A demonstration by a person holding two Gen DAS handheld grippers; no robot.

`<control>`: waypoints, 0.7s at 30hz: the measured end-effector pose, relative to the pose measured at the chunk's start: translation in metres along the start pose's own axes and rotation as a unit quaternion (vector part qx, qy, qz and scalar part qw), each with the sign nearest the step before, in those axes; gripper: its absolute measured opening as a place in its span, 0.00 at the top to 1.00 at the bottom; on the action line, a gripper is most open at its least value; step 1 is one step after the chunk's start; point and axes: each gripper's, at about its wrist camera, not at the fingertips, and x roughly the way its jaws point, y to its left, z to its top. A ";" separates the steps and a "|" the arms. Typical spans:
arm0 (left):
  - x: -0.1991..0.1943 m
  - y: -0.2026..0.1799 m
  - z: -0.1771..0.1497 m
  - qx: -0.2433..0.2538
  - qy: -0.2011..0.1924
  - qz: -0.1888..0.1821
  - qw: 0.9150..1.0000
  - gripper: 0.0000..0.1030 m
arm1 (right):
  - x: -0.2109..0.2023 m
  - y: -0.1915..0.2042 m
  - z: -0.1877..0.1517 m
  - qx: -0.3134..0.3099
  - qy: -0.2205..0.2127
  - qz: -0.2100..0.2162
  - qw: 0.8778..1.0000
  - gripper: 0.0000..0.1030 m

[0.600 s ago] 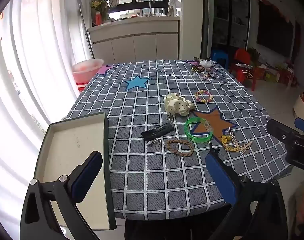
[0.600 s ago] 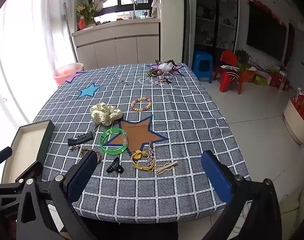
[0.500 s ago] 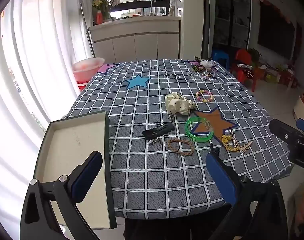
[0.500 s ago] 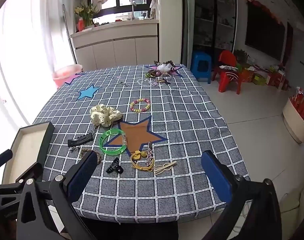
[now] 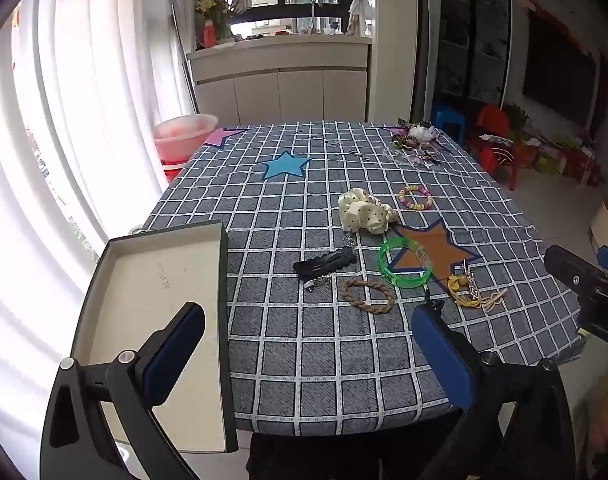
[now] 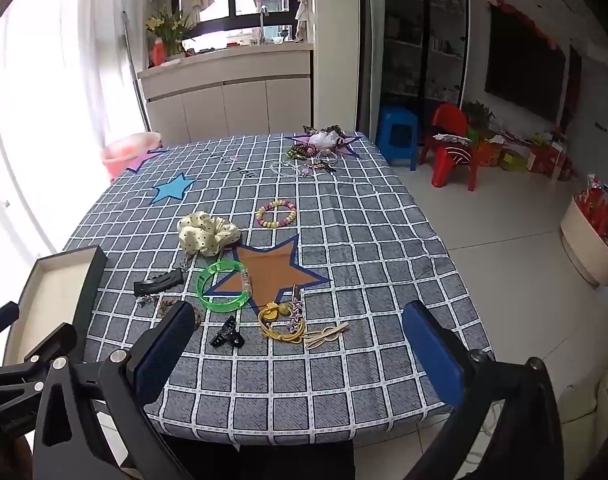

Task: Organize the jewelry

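Jewelry lies on a checked tablecloth point(image 5: 304, 352): a green bangle point(image 5: 403, 265) point(image 6: 223, 286), a braided brown bracelet point(image 5: 367, 296), a black hair clip point(image 5: 324, 263) point(image 6: 159, 282), a cream dotted scrunchie point(image 5: 364, 211) point(image 6: 208, 232), a bead bracelet point(image 5: 415, 197) point(image 6: 276, 213), yellow hair ties point(image 5: 470, 292) point(image 6: 282, 322) and a small black claw clip point(image 6: 227, 334). An open box tray point(image 5: 152, 288) point(image 6: 60, 276) sits at the near left corner. My left gripper point(image 5: 308, 352) and right gripper point(image 6: 300, 344) are both open and empty, above the table's near edge.
More jewelry is piled at the far right corner point(image 6: 320, 146). A pink basin point(image 5: 184, 136) stands past the far left edge. Red chairs point(image 6: 452, 148) and a blue stool point(image 6: 398, 134) stand on the floor to the right. The right gripper's body point(image 5: 588, 284) shows at the left view's right edge.
Both views have shifted only slightly. Nothing on the table has moved and both grippers stay open.
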 end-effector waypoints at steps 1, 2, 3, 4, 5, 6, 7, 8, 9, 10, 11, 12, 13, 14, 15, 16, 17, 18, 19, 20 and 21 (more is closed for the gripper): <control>0.000 0.000 0.000 0.000 0.000 0.000 1.000 0.00 | 0.000 -0.001 0.000 0.001 0.000 0.001 1.000 0.00; 0.000 0.000 0.000 -0.001 0.000 0.000 1.000 0.00 | 0.000 0.000 0.000 0.001 0.000 0.000 1.000 0.00; 0.000 0.000 0.000 0.000 0.000 0.000 1.000 0.00 | 0.000 0.000 0.000 0.002 0.000 0.000 1.000 0.00; 0.000 0.000 0.000 0.000 0.000 0.000 1.000 0.00 | 0.000 0.000 0.000 0.003 -0.001 0.001 1.000 0.00; 0.000 0.000 0.000 0.001 0.001 0.000 1.000 0.00 | 0.000 0.000 0.000 0.003 -0.001 0.001 1.000 0.00; 0.000 0.000 0.000 0.001 0.002 0.000 1.000 0.00 | 0.000 -0.001 0.000 0.003 -0.002 0.001 1.000 0.00; 0.000 0.001 0.001 0.001 0.002 0.001 1.000 0.00 | -0.001 -0.002 -0.001 0.003 -0.002 0.002 1.000 0.00; 0.000 0.001 0.001 0.001 0.002 0.001 1.000 0.00 | 0.000 -0.001 -0.001 0.003 -0.002 0.002 1.000 0.00; 0.001 0.001 0.001 0.000 0.003 0.002 1.000 0.00 | -0.001 -0.002 -0.001 0.003 -0.002 0.002 1.000 0.00; 0.001 0.002 0.001 0.000 0.003 0.002 1.000 0.00 | -0.001 -0.002 -0.001 0.003 -0.001 0.002 1.000 0.00; 0.002 0.002 0.001 -0.001 0.003 0.003 1.000 0.00 | 0.000 -0.002 -0.001 0.003 -0.001 0.003 1.000 0.00; 0.002 0.002 0.001 -0.002 0.004 0.004 1.000 0.00 | -0.001 -0.002 -0.001 0.004 -0.001 0.004 1.000 0.00; 0.002 0.002 0.001 -0.002 0.004 0.004 1.000 0.00 | -0.001 -0.002 -0.001 0.004 -0.001 0.004 1.000 0.00; 0.003 0.002 0.001 -0.003 0.004 0.005 1.000 0.00 | -0.001 -0.002 -0.001 0.003 -0.002 0.004 1.000 0.00; 0.003 0.002 0.001 -0.004 0.005 0.005 1.000 0.00 | -0.002 -0.002 -0.001 0.003 -0.003 0.004 1.000 0.00; 0.003 0.002 0.001 -0.004 0.005 0.005 1.000 0.00 | -0.001 -0.002 -0.001 0.003 -0.003 0.004 1.000 0.00; 0.003 0.001 0.001 -0.004 0.004 0.005 1.000 0.00 | -0.001 -0.002 -0.001 0.003 -0.004 0.005 1.000 0.00; 0.003 0.002 0.001 -0.003 0.004 0.005 1.000 0.00 | -0.001 -0.001 -0.001 0.003 -0.003 0.006 1.000 0.00; 0.003 0.002 0.001 -0.003 0.004 0.006 1.000 0.00 | -0.001 -0.001 -0.001 0.003 -0.004 0.006 1.000 0.00; 0.003 0.002 0.001 -0.003 0.004 0.005 1.000 0.00 | -0.001 -0.001 -0.001 0.003 -0.004 0.006 1.000 0.00; 0.003 0.002 0.001 -0.003 0.004 0.005 1.000 0.00 | -0.001 -0.001 -0.001 0.003 -0.003 0.006 1.000 0.00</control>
